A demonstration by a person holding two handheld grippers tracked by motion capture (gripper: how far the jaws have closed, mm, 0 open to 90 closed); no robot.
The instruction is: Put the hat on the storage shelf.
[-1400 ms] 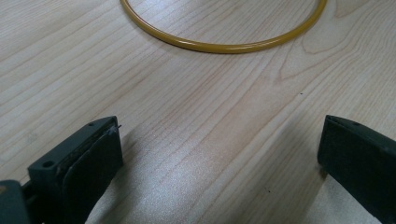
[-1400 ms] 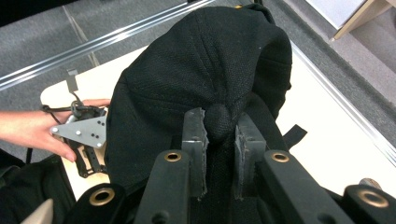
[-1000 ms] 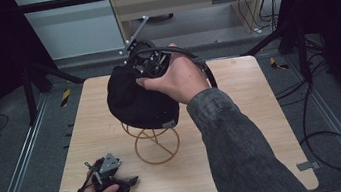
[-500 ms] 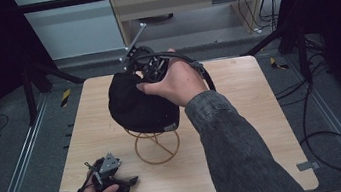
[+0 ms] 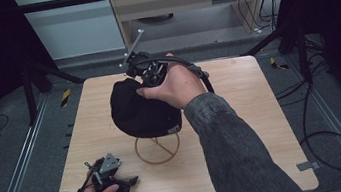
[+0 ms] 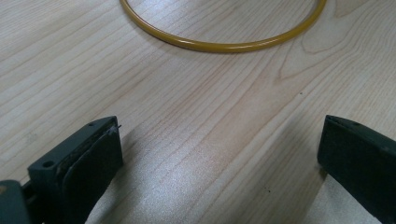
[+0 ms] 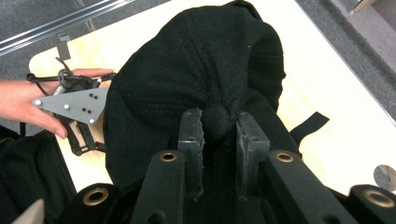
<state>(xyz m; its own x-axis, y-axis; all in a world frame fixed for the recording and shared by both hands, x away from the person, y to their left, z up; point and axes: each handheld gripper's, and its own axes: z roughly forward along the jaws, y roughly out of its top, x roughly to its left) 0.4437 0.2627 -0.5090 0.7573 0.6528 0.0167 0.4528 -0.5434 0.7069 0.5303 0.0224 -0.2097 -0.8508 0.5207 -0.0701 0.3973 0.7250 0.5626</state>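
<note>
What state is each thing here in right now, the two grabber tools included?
Cap: draped on the stand, pinched at its top button.
Stand: upright on the table.
Right gripper: shut on the cap.
Left gripper: open, low over the table, holding nothing.

The right arm wears a grey, mottled denim-like sleeve (image 5: 239,152) ending in a stitched cuff. The right black metal claw (image 7: 218,135) has 2 flat dark-grey jaws faced with frayed black pads, carried on black bars with 4 brass-ringed holes; a thick black cable (image 5: 189,65) loops from it and a thin silver rod sticks up. The left black claw (image 5: 112,177) carries a grey 3-cornered plate (image 7: 74,105) with small screws, and its 2 jaws bear dark padded faces.
</note>
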